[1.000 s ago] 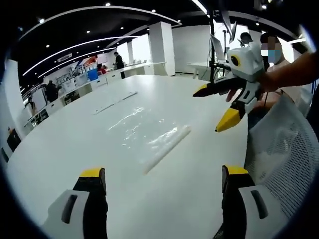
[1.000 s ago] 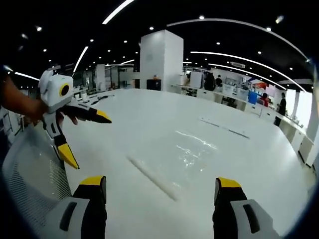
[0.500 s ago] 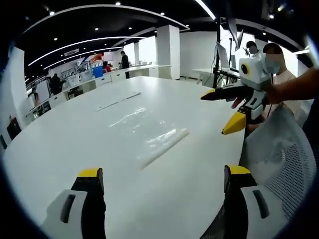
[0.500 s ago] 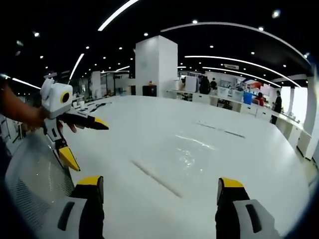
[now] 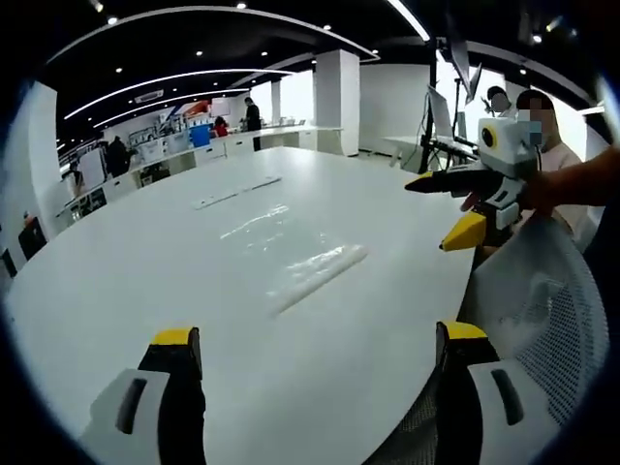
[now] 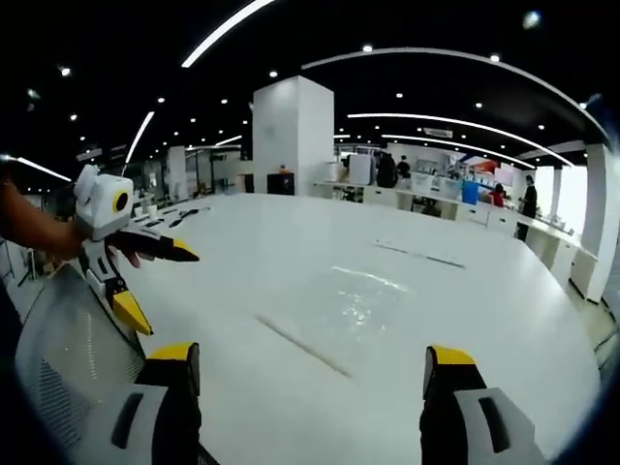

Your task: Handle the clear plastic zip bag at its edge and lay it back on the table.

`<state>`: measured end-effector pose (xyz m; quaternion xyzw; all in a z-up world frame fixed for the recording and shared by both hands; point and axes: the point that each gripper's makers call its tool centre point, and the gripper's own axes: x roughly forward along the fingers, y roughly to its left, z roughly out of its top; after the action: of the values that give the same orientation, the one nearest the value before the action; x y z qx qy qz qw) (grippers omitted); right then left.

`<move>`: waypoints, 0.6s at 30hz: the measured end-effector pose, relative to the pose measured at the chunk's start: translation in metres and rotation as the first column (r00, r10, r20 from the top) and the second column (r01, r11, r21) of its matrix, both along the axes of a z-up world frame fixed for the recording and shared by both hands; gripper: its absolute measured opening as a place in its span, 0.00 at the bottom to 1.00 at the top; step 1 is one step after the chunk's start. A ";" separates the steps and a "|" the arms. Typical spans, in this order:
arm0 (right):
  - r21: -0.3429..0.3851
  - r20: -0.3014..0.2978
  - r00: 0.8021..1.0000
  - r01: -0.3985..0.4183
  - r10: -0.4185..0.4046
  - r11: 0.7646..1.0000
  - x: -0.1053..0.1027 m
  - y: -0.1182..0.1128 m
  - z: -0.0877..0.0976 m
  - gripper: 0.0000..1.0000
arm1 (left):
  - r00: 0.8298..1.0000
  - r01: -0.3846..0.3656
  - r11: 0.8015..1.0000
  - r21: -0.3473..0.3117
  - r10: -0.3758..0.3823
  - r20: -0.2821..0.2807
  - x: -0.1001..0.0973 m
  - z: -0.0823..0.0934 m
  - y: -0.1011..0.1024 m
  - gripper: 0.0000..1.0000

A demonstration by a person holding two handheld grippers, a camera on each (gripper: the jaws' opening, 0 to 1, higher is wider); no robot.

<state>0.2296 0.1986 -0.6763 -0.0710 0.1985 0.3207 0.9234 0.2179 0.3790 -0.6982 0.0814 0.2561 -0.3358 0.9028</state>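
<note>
The clear plastic zip bag (image 5: 291, 254) lies flat on the white table (image 5: 145, 281), its thicker zip edge (image 5: 322, 272) toward me. My left gripper (image 5: 318, 334) is open and holds nothing, well short of the bag, near the table's edge. In the same view my right gripper (image 5: 441, 208) hovers at the right, also open, apart from the bag. In the right gripper view the bag (image 6: 360, 298) glints on the table (image 6: 504, 320) ahead of the open right gripper (image 6: 310, 354). The left gripper (image 6: 160, 289) hangs open at the left, held by a hand.
A white mesh chair back (image 5: 542, 310) (image 6: 68, 349) stands at the table's near edge between the grippers. Long thin strips (image 5: 237, 191) (image 6: 421, 257) lie farther across the table. A white pillar (image 6: 286, 136), benches and people are in the background.
Both grippers have drawn back from the bag toward the table's edge and stayed open. The bag lies in the same spot on the table.
</note>
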 end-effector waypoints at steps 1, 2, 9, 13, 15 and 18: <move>0.002 0.002 1.000 0.004 -0.004 1.000 0.000 -0.001 0.001 0.96 | 1.000 -0.003 1.000 0.000 0.003 -0.001 0.000 0.000 0.001 0.99; 0.006 0.005 1.000 0.010 -0.010 1.000 -0.001 -0.003 0.002 0.96 | 1.000 -0.009 1.000 0.000 0.009 0.000 -0.001 0.000 0.002 0.99; 0.023 0.020 0.998 0.054 -0.055 0.998 -0.001 -0.012 0.004 0.96 | 1.000 -0.002 0.999 0.033 0.001 0.021 -0.006 0.000 0.005 0.99; 0.029 0.025 0.998 0.065 -0.066 0.997 -0.005 -0.012 0.004 0.96 | 0.999 -0.001 0.999 0.037 0.000 0.034 -0.008 0.000 0.006 0.98; 0.030 0.016 0.998 0.066 -0.067 0.997 -0.006 -0.013 0.002 0.96 | 0.999 -0.006 0.999 0.040 0.004 0.032 -0.010 -0.002 0.007 0.98; 0.027 0.011 0.998 0.066 -0.067 0.997 -0.006 -0.013 0.000 0.95 | 1.000 -0.003 0.999 0.043 0.002 0.023 -0.014 -0.004 0.007 0.98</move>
<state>0.2233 0.1854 -0.6761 -0.0539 0.1910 0.2919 0.9356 0.2036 0.3858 -0.7023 0.1042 0.2529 -0.3281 0.9042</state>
